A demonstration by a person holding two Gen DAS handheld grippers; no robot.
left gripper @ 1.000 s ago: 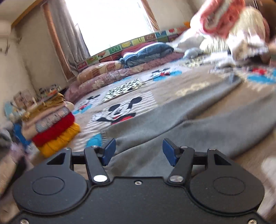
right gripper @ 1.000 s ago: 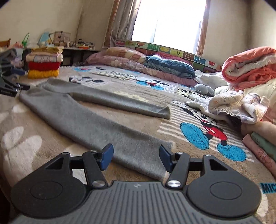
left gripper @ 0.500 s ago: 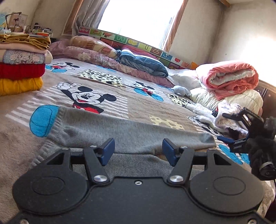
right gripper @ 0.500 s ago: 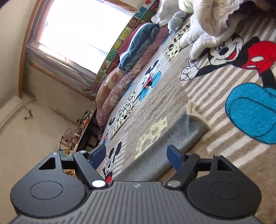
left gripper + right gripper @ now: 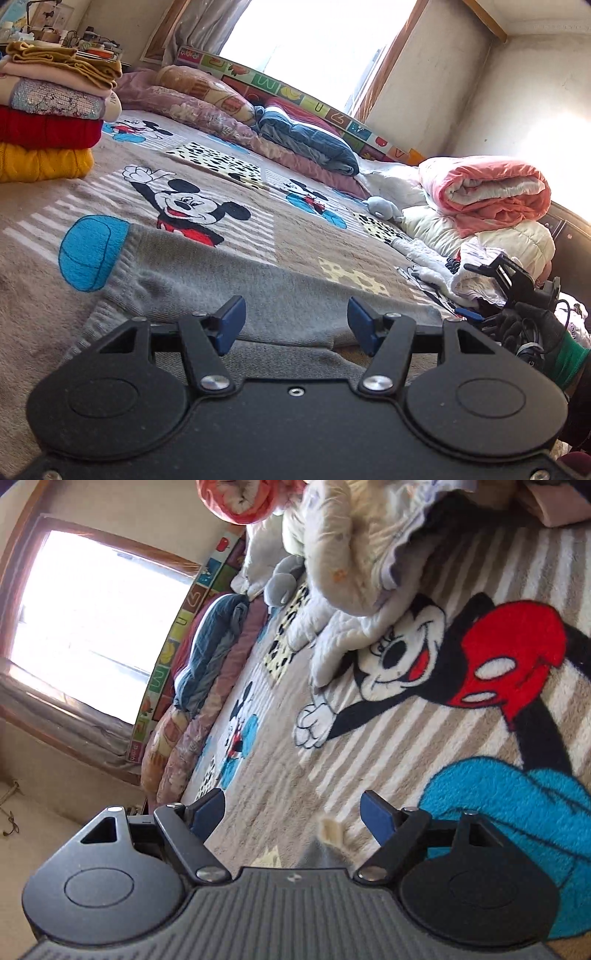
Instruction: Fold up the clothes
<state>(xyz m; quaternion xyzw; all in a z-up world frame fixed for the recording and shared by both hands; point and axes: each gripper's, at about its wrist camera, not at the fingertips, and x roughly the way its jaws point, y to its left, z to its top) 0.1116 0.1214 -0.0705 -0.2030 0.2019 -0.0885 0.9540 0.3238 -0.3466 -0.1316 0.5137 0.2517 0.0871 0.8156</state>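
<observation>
Sunlit Mickey Mouse blanket (image 5: pixel 295 254) carries the grey trousers (image 5: pixel 236 288). Your left gripper (image 5: pixel 293 319) hovers agape above them; your right gripper (image 5: pixel 293 812) is widening, its jaws straddling a leg hem (image 5: pixel 325 849) ungripped. Pinch blanket pile too, and everything lifts.

Our left gripper (image 5: pixel 293 321) level, low, pointing slightly down; blue pads (image 5: pixel 229 323) apart, nothing pressed between them. Our right gripper (image 5: pixel 293 814) rolled onto its side, jaws opening, pads (image 5: pixel 376 818) wide apart, no grip. In left wrist view, our right hand (image 5: pixel 528 325) in dark glove, green cuff at wrist, wrapped around right gripper's handle at far right.
</observation>
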